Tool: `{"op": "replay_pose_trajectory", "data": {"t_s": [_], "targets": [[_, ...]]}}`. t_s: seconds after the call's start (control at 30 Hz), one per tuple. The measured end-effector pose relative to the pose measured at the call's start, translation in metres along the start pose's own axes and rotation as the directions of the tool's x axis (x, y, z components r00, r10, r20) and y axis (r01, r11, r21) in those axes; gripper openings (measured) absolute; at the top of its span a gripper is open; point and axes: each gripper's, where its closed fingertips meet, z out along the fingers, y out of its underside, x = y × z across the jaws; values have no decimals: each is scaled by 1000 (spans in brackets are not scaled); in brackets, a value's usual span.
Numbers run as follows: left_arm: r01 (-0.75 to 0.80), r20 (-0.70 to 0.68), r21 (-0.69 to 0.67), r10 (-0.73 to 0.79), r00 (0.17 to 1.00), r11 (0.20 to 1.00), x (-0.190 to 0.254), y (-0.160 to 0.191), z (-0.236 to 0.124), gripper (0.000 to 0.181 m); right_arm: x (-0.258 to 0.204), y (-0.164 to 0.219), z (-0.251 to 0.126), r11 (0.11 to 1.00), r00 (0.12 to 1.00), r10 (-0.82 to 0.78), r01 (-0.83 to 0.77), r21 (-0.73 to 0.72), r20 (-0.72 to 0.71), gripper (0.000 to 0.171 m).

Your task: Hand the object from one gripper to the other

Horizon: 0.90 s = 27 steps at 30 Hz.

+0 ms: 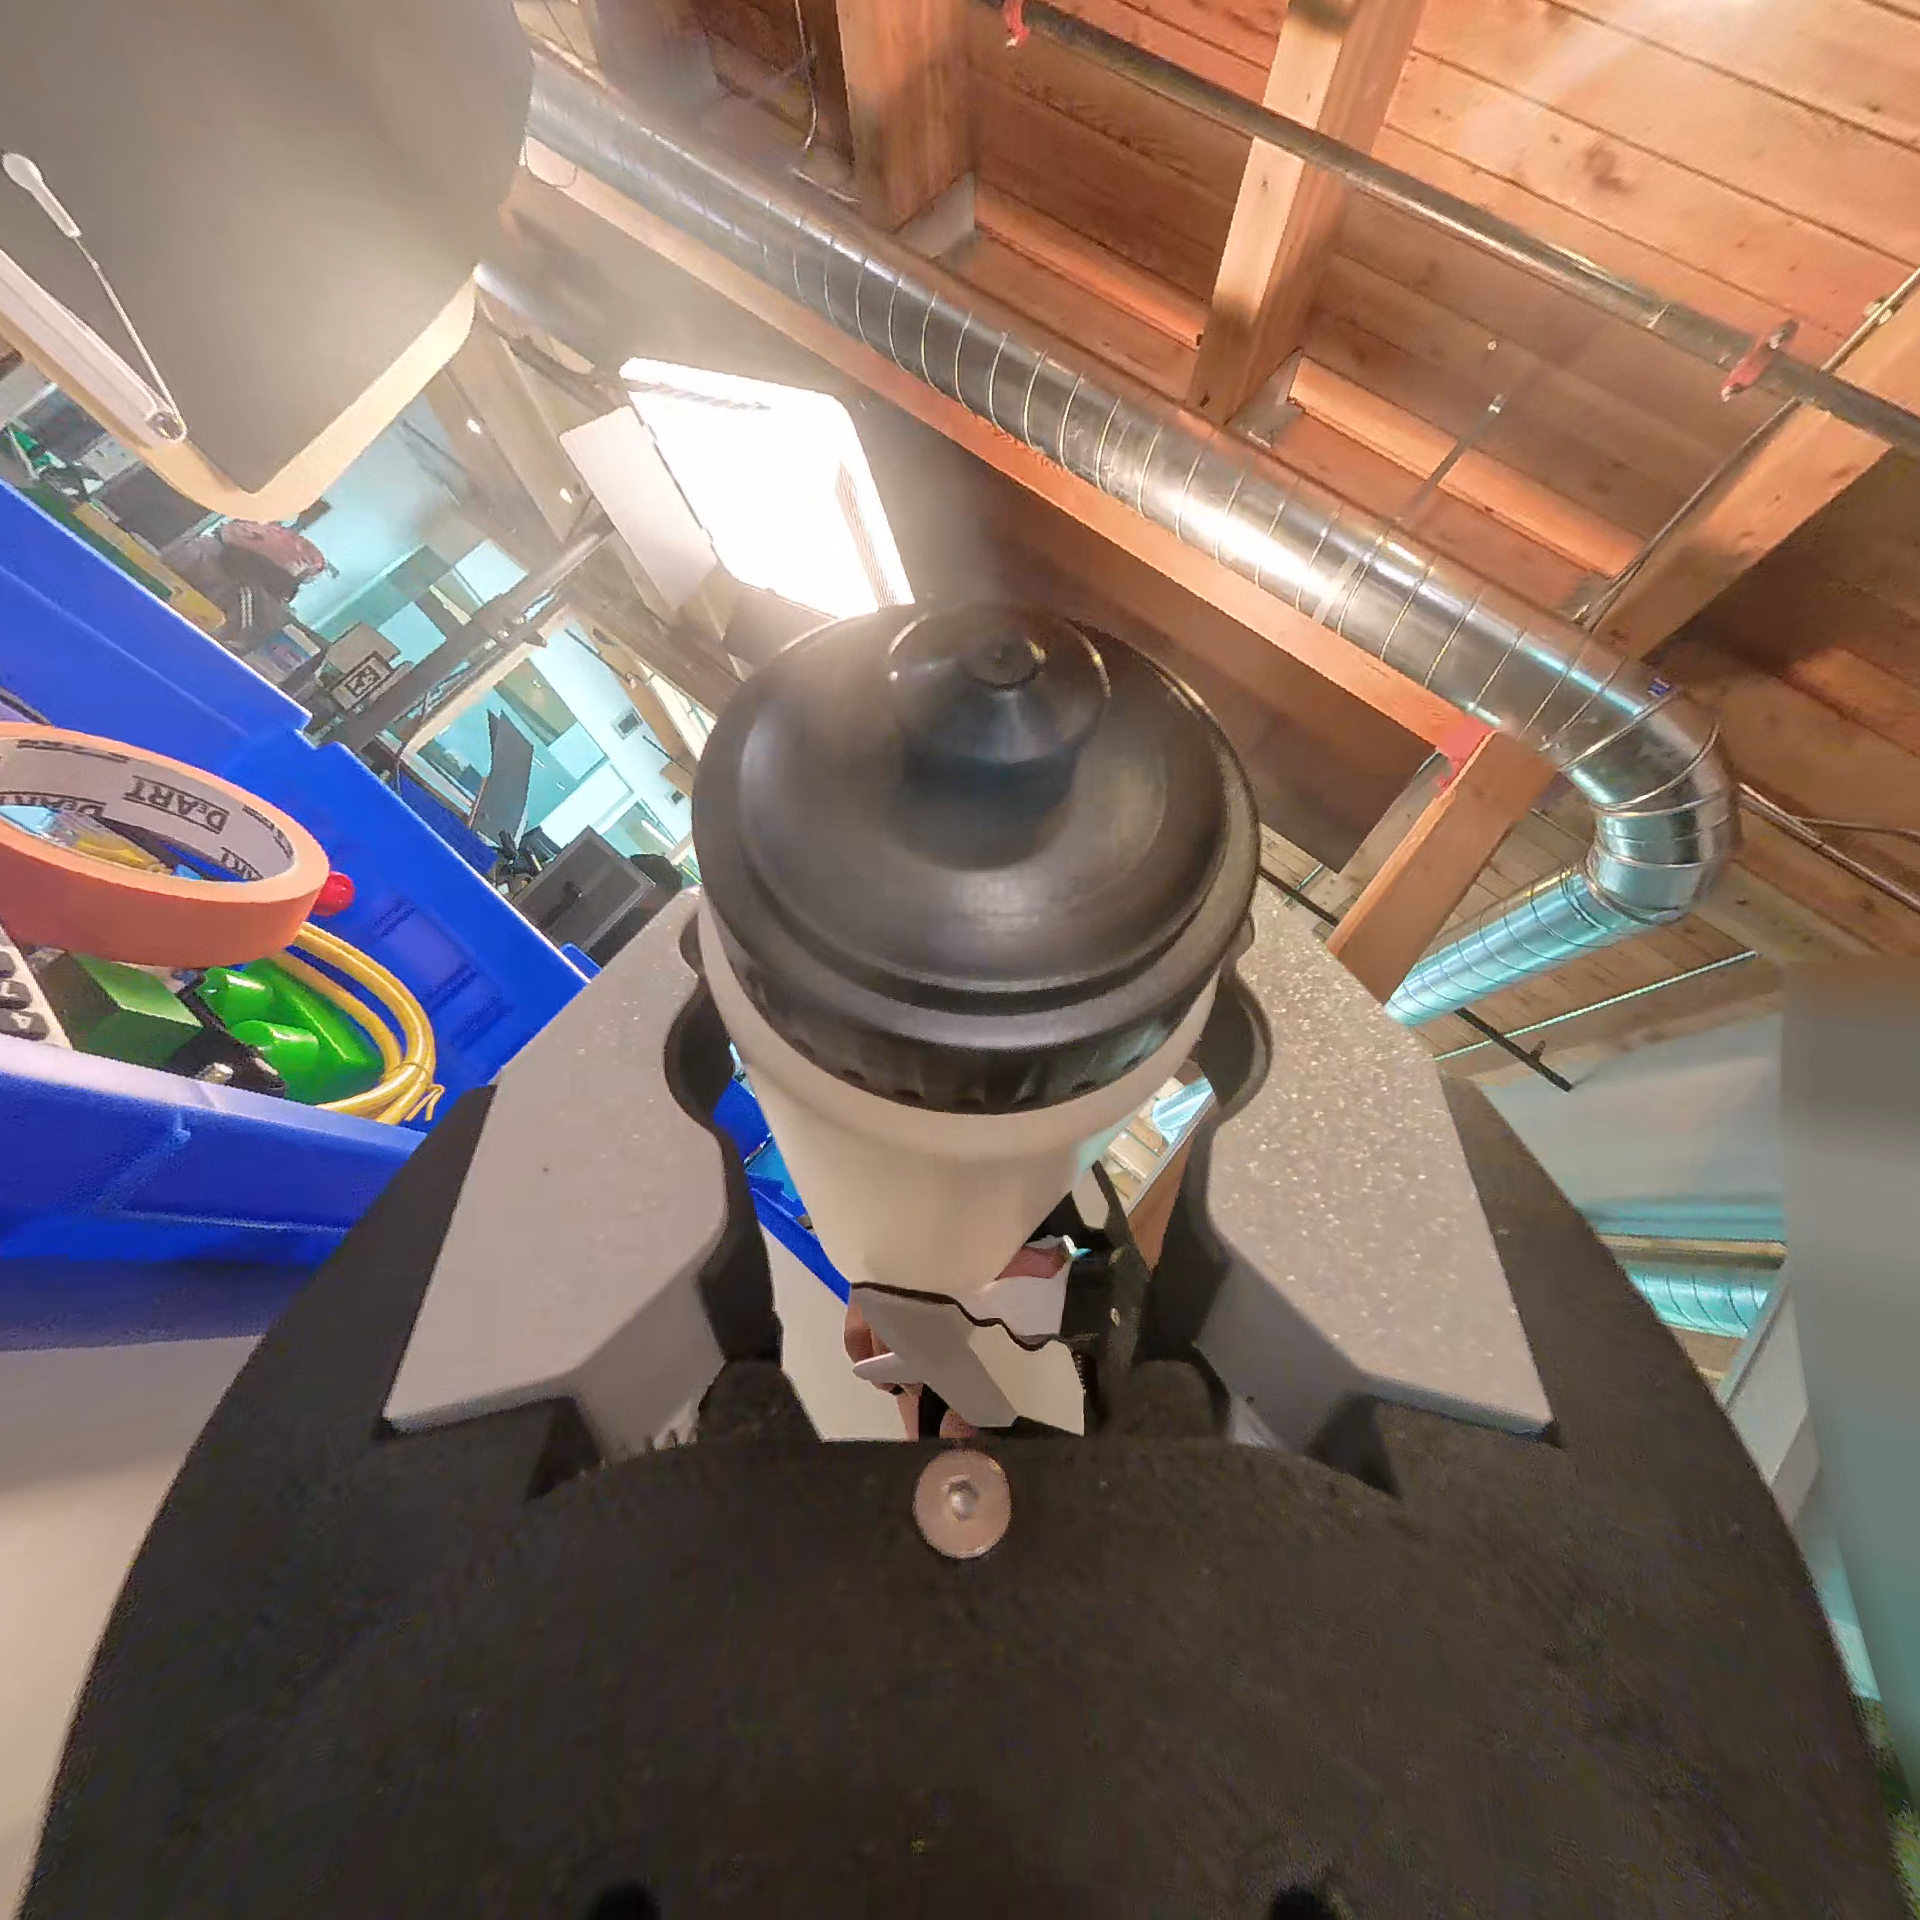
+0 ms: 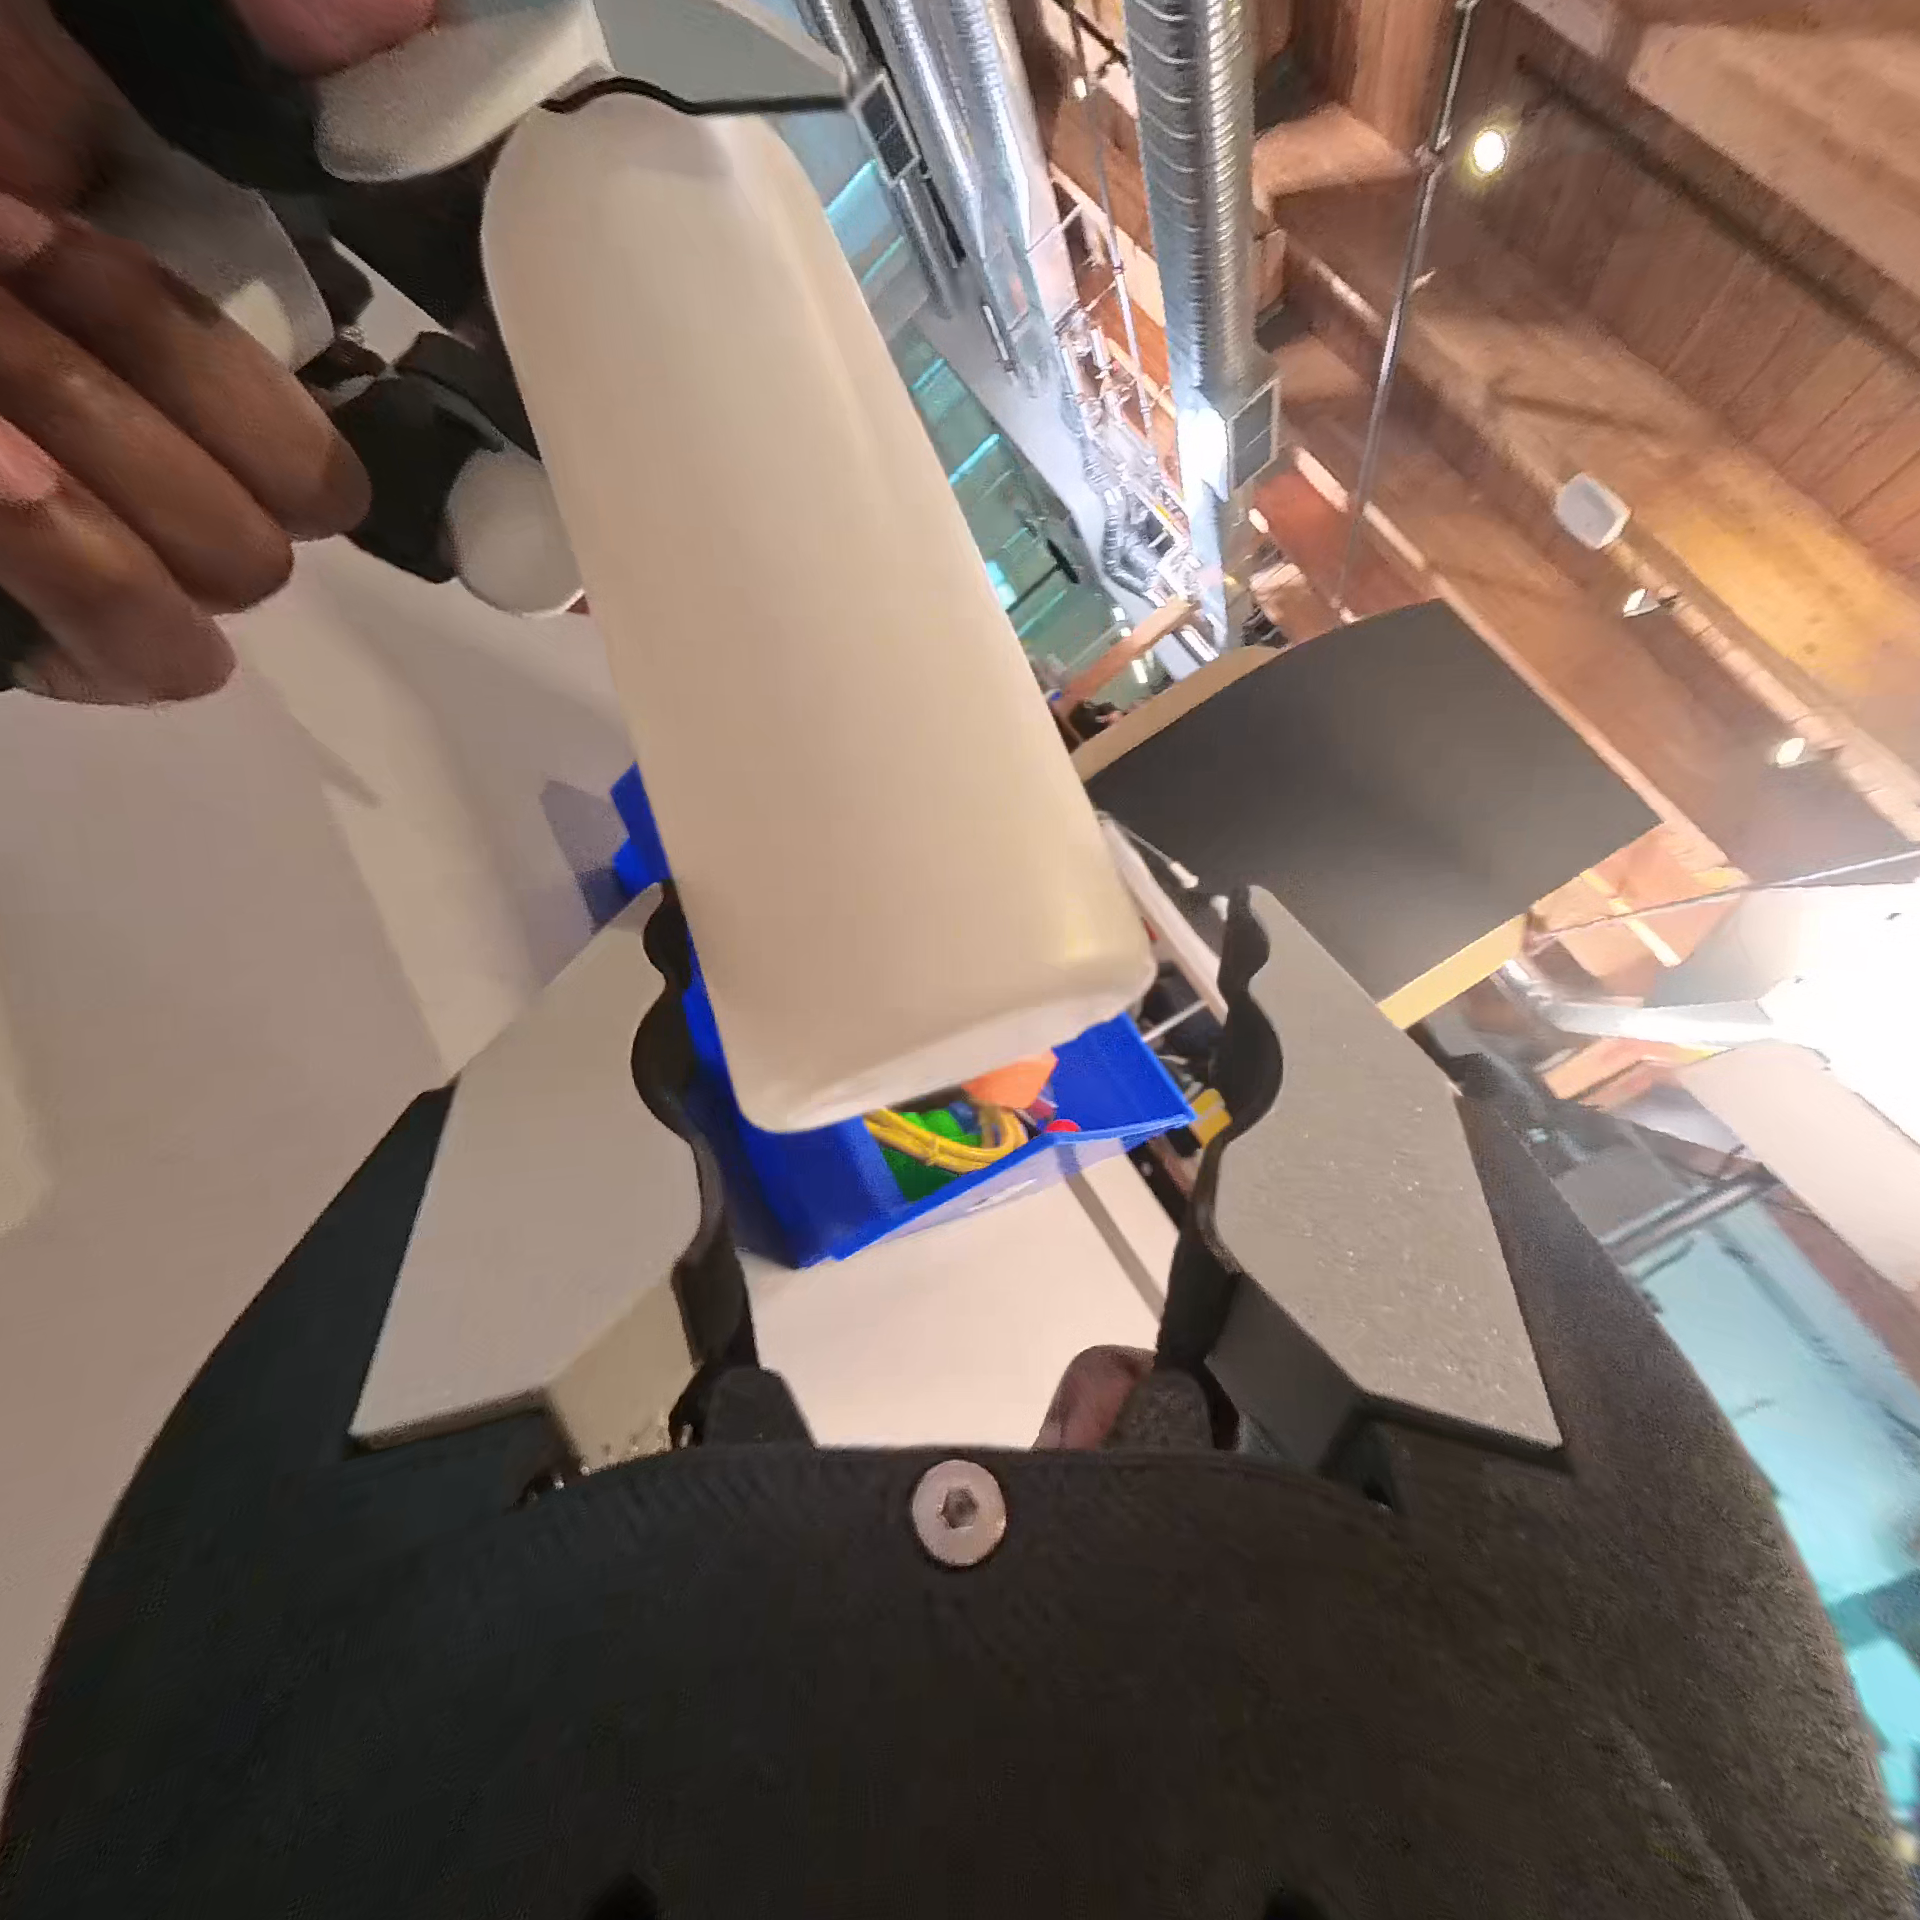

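Observation:
A white bottle (image 1: 914, 1164) with a black cap (image 1: 977, 810) is clamped just below the cap between the fingers of my left gripper (image 1: 966, 997). In the right wrist view the bottle (image 2: 790, 623) slants down from the left gripper's finger (image 2: 644, 62) at the top left, where a hand (image 2: 156, 468) holds that gripper. Its flat base sits between the fingertips of my right gripper (image 2: 951, 935). The right jaws are open, with a gap showing on the right side of the base. The right gripper's finger (image 1: 935, 1340) shows small past the bottle's base in the left wrist view.
A blue bin (image 1: 208, 1195) holds an orange tape roll (image 1: 156, 883), yellow cable (image 1: 384, 1018) and green parts; it also shows behind the bottle in the right wrist view (image 2: 935, 1195). It stands on a white table (image 2: 208, 987). Metal ducts (image 1: 1247, 499) and wooden beams are overhead.

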Motion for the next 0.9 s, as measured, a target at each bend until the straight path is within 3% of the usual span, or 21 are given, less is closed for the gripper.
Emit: {"op": "replay_pose_trajectory", "data": {"t_s": [0.33,0.67,0.8,0.9], "targets": [[140,-64,-149,-151,987,979,2,18,3,93,-21,-6,-3,999,993,0,-4,35,119,108],[167,-41,-141,-174,984,976,-3,20,4,93,-27,-9,-3,999,991,-34,28,44,131,106],[157,-52,-131,-165,985,979,0,19,6,94,-24,-11,-5,997,992,-66,61,49,107,105],[49,19,-96,-48,999,994,-7,14,6,93,-16,-12,-6,985,986,-167,166,40,24,105]]}}
